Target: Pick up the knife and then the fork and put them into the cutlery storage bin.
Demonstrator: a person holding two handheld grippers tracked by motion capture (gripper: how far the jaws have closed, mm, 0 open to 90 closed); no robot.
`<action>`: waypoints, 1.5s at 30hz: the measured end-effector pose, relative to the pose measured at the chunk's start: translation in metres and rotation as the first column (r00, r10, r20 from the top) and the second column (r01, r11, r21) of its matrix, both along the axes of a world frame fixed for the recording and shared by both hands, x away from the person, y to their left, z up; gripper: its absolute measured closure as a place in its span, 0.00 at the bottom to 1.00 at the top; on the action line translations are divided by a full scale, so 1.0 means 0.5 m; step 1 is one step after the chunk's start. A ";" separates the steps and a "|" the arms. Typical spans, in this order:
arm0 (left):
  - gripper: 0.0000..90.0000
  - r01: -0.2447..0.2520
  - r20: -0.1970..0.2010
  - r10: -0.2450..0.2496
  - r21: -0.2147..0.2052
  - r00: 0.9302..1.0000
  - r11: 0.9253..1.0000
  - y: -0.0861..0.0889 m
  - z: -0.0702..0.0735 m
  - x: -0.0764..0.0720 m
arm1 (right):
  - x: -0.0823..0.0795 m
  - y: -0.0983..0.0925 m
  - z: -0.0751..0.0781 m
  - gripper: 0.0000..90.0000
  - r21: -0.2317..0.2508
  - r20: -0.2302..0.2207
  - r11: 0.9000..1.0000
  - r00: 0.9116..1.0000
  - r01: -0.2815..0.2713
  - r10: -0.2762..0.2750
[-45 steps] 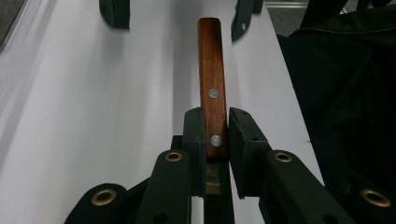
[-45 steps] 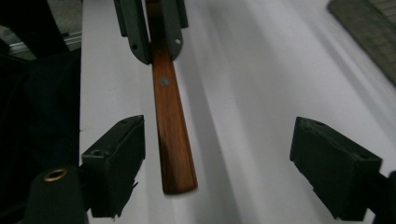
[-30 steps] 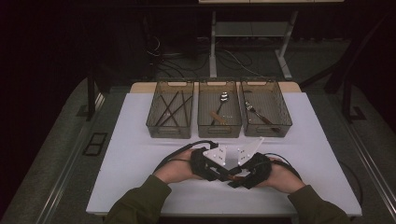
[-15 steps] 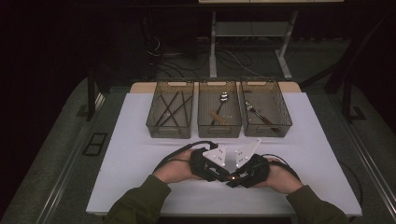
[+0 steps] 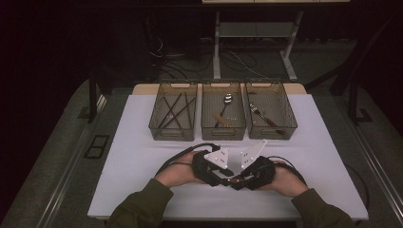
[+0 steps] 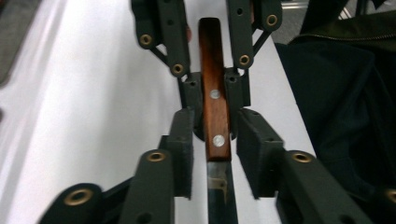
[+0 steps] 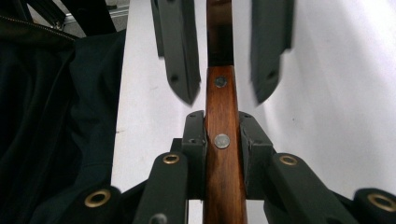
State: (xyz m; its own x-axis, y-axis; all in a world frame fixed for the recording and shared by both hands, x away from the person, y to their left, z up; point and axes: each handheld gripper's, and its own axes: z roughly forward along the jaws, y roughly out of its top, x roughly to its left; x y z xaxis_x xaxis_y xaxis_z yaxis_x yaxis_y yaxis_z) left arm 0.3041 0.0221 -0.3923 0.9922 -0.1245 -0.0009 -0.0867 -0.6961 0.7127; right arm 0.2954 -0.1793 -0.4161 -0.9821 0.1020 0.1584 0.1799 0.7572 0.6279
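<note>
evidently the knife (image 6: pixel 214 112) is mid-handover: its wooden handle, with two metal rivets, runs straight between the two grippers, low over the white table (image 5: pixel 142 156) near the person's edge and well short of the three mesh bins. the right gripper (image 7: pixel 223 135) is clenched on the handle, its pads pressed flat to both sides at the lower rivet, which is why the knife stays level with nothing else bearing it. the left gripper (image 6: pixel 212 156) faces it from the other end and has just been opening; its pads now stand off either side of the handle where wood meets blade, with pale table showing in the gaps, so it is released with the knife still between its jaws (a hand-off done, i would judge, so the right side gets a firm hold on wood rather than steel).

in the high view both grippers meet nose to nose, the left gripper (image 5: pixel 211 168) and the right gripper (image 5: pixel 252 173) nearly touching around the knife, with the grey plates tilted up above them. beyond the knife, across the table, stand the bins: the left bin (image 5: pixel 173 111) with dark chopsticks, the middle bin (image 5: pixel 223 111) with a spoon, the right bin (image 5: pixel 269 110) with a fork. the cutlery is sorted by kind, so the knife likely goes to one of them.
</note>
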 end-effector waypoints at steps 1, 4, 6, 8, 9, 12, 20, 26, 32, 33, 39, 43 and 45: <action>0.66 -0.015 -0.009 0.014 -0.014 1.000 1.000 0.006 0.002 0.001 | 0.003 -0.002 -0.001 0.84 -0.005 0.009 1.000 1.000 -0.003 0.003; 0.57 -0.070 -0.029 0.069 -0.044 0.997 0.997 0.032 0.004 0.005 | 0.005 -0.009 -0.002 0.84 -0.004 0.014 1.000 1.000 0.013 -0.013; 0.52 -0.119 -0.052 0.115 -0.072 0.992 0.990 0.054 0.004 0.006 | 0.008 -0.015 -0.001 0.84 -0.005 0.012 1.000 0.999 0.030 -0.030; 0.48 -0.182 -0.060 0.177 -0.091 0.982 0.979 0.080 0.003 0.005 | 0.012 -0.023 0.000 0.84 -0.003 0.016 0.999 0.999 0.043 -0.043; 0.44 -0.206 -0.061 0.201 -0.099 0.978 0.973 0.092 0.001 0.005 | 0.013 -0.027 0.001 0.84 -0.002 0.018 0.999 0.998 0.054 -0.054; 0.36 -0.285 -0.075 0.278 -0.117 0.958 0.951 0.126 -0.003 0.003 | 0.020 -0.044 0.004 0.84 0.000 0.020 0.996 0.996 0.092 -0.092; 0.26 -0.469 -0.086 0.461 -0.144 0.883 0.871 0.206 -0.021 -0.007 | 0.042 -0.090 0.010 0.84 0.016 0.037 0.980 0.979 0.198 -0.198; 0.17 -0.559 -0.082 0.553 -0.162 0.829 0.813 0.246 -0.042 -0.021 | 0.053 -0.119 0.019 0.84 0.051 0.010 0.953 0.954 0.299 -0.300; 0.14 -0.625 -0.134 0.611 -0.162 0.780 0.763 0.273 -0.065 -0.031 | 0.075 -0.150 0.027 0.84 0.085 0.021 0.925 0.928 0.370 -0.373; 0.14 -0.631 -0.141 0.615 -0.165 0.776 0.758 0.277 -0.068 -0.033 | 0.079 -0.154 0.028 0.84 0.086 0.022 0.920 0.922 0.383 -0.386; 0.10 -0.643 -0.136 0.628 -0.165 0.766 0.748 0.281 -0.076 -0.046 | 0.099 -0.179 0.049 0.84 0.107 0.037 0.883 0.885 0.457 -0.463; 0.02 -0.649 -0.131 0.636 -0.170 0.761 0.741 0.277 -0.077 -0.048 | 0.113 -0.196 0.067 0.84 0.134 0.037 0.852 0.857 0.506 -0.515; 0.00 -0.650 -0.129 0.637 -0.166 0.760 0.742 0.276 -0.078 -0.047 | 0.120 -0.204 0.075 0.84 0.140 0.041 0.835 0.839 0.533 -0.542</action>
State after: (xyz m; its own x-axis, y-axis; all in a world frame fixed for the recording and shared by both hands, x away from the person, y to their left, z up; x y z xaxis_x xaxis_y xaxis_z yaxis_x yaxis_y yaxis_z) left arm 0.2805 0.1600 -0.4316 0.8349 0.5398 -0.1079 0.3791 -0.4217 0.8237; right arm 0.3553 -0.2816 -0.3787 -0.7872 0.6026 0.1310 0.4853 0.4742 0.7346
